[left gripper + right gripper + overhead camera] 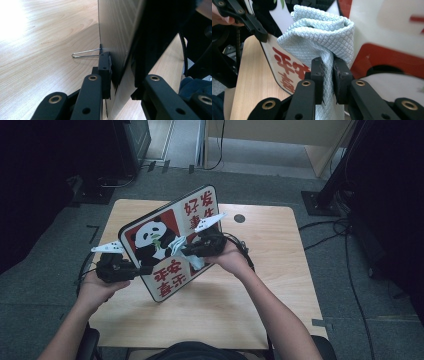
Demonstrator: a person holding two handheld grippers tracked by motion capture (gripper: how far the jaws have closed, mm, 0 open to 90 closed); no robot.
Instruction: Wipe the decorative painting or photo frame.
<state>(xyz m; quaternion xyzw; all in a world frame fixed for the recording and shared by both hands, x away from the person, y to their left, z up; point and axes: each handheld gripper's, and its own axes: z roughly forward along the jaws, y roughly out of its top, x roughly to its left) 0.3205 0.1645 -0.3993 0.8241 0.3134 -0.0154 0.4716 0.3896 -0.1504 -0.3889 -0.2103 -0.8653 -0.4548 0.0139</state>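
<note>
A rounded sign board [150, 227] with a panda picture and red characters is held up tilted over the table. My left gripper [142, 269] is shut on its lower left edge; the left gripper view shows the board [117, 35] edge-on between the jaws of that gripper [120, 72], with a thin wire loop [85, 53] sticking out of its back. My right gripper [187, 251] is shut on a bunched pale blue cloth [176, 245]. In the right gripper view the cloth [319, 35] rests against the board's face [387, 25], clamped in the right gripper [328, 75].
The wooden table [260, 285] has a small round hole [239, 218] near its far edge. Cables trail from both grippers. Dark stands and cables lie on the grey floor [340, 235] to the right, and dark equipment stands at the left.
</note>
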